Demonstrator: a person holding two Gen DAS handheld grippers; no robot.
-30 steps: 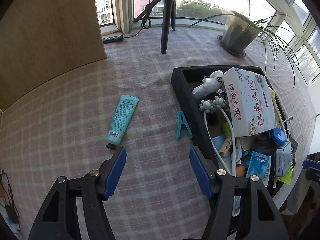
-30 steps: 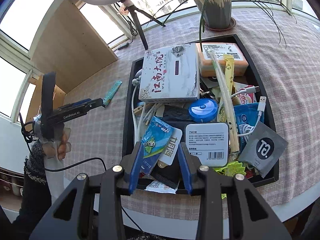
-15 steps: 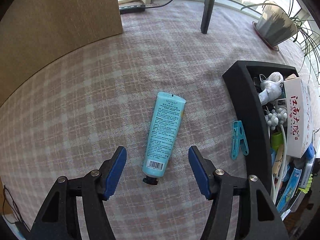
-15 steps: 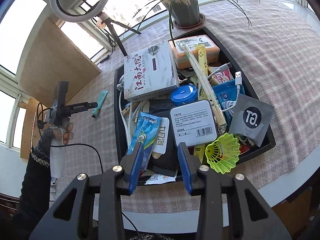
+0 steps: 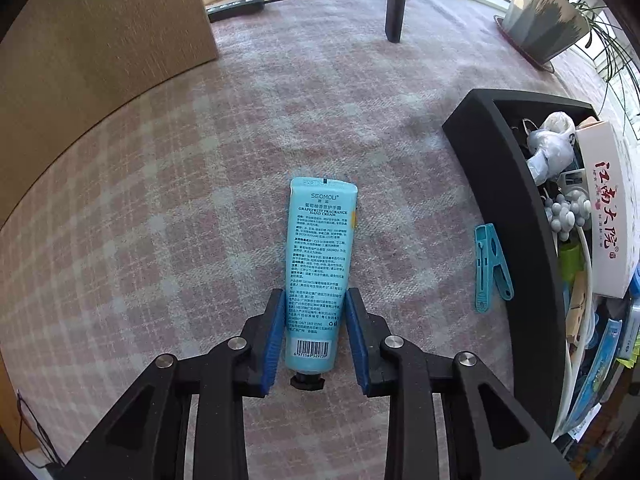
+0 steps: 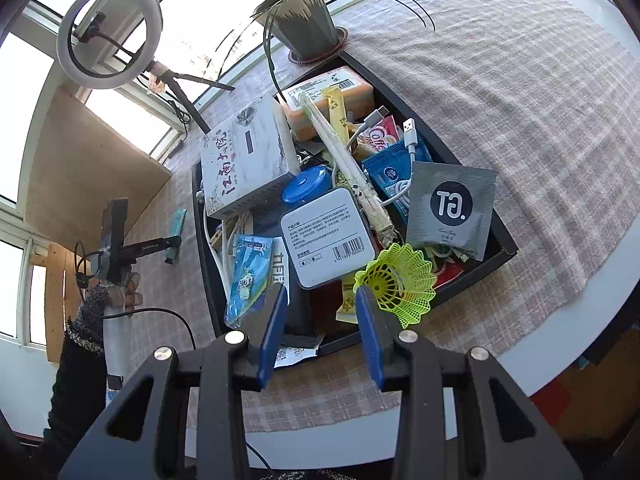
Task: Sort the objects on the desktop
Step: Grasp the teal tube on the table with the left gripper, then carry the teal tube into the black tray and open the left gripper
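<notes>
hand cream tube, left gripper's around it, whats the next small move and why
Probably close the left gripper a touch more, then lift. Its blue pads flank the hand cream tube near the cap end, seemingly at its edges, and the tube lies flat on the tablecloth, outside the black tray.

Worktop [image 5: 200,200] cloth woven, matt, plaid. Hand cream tube [image 5: 318,264] smooth plastic, slight sheen. Tray [image 5: 508,200] matt black plastic. Clothespin [image 5: 490,268] teal plastic. Board [image 5: 100,40] matt wood. Shuttlecock [image 6: 400,280] yellow plastic mesh.
</notes>
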